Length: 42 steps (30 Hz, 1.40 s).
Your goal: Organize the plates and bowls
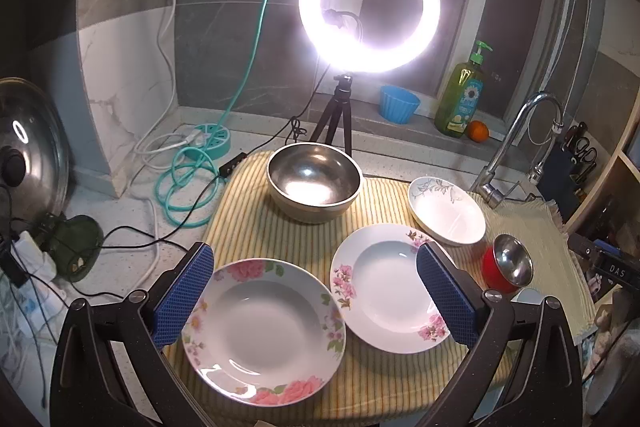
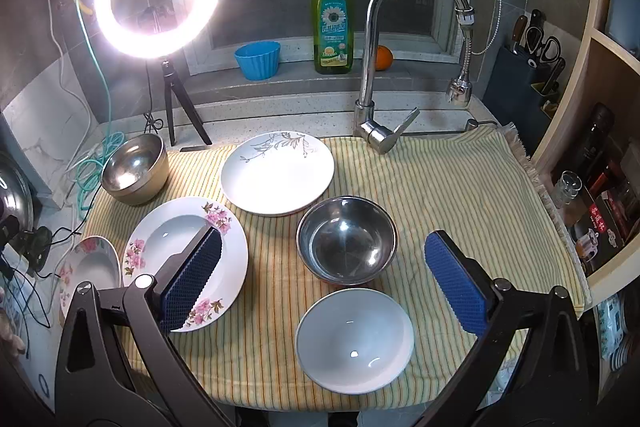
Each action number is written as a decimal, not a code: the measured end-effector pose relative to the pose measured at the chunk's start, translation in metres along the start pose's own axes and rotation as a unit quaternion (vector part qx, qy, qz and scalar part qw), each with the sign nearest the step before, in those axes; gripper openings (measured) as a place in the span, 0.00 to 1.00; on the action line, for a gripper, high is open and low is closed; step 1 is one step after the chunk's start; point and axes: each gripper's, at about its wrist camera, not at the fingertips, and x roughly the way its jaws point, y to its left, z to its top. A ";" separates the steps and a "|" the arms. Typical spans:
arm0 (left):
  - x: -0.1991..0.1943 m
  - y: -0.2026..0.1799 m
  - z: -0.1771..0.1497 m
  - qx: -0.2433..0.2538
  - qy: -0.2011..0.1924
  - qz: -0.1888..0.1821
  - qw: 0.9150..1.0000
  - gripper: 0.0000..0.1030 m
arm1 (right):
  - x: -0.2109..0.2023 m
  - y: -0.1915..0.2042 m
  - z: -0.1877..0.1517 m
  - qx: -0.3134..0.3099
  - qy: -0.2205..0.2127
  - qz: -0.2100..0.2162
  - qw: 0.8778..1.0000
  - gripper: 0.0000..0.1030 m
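Yellow-striped cloth [image 2: 440,187] covers the counter in front of the faucet [image 2: 372,67], and all the dishes sit on it, none stacked. From the left wrist view, the left gripper [image 1: 316,291] hangs above the near edge with its blue pads spread wide and nothing between them; the rose-rimmed plate [image 1: 264,331] lies below the left pad [image 1: 184,299], and the pink-blossom plate [image 1: 384,287] lies just beside it to the right, their rims touching or nearly so. Behind them stands the large steel bowl [image 1: 314,181], near the tripod of the lit ring light [image 1: 368,3]. A white plate with a grey leaf print [image 1: 446,209] rests further right, and a red bowl with a steel inside [image 1: 508,267] sits tilted near that plate. From the right wrist view, the right gripper [image 2: 324,279] is likewise spread wide and empty, hovering over the cloth; a steel bowl [image 2: 346,241] and a plain white bowl [image 2: 354,341] lie between its pads in the picture, the white one nearer the camera. On the sill behind stand a blue cup [image 2: 258,59], a green soap bottle [image 2: 332,23] and an orange [image 2: 383,58]
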 end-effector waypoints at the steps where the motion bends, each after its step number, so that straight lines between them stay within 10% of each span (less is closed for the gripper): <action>1: 0.000 0.000 0.000 0.001 0.000 0.001 1.000 0.98 | 0.001 0.001 0.001 0.001 0.001 0.000 1.000 1.00; 42: 0.011 -0.010 0.003 0.011 0.005 -0.010 1.000 0.98 | 0.004 0.006 0.006 -0.007 -0.006 -0.007 1.000 1.00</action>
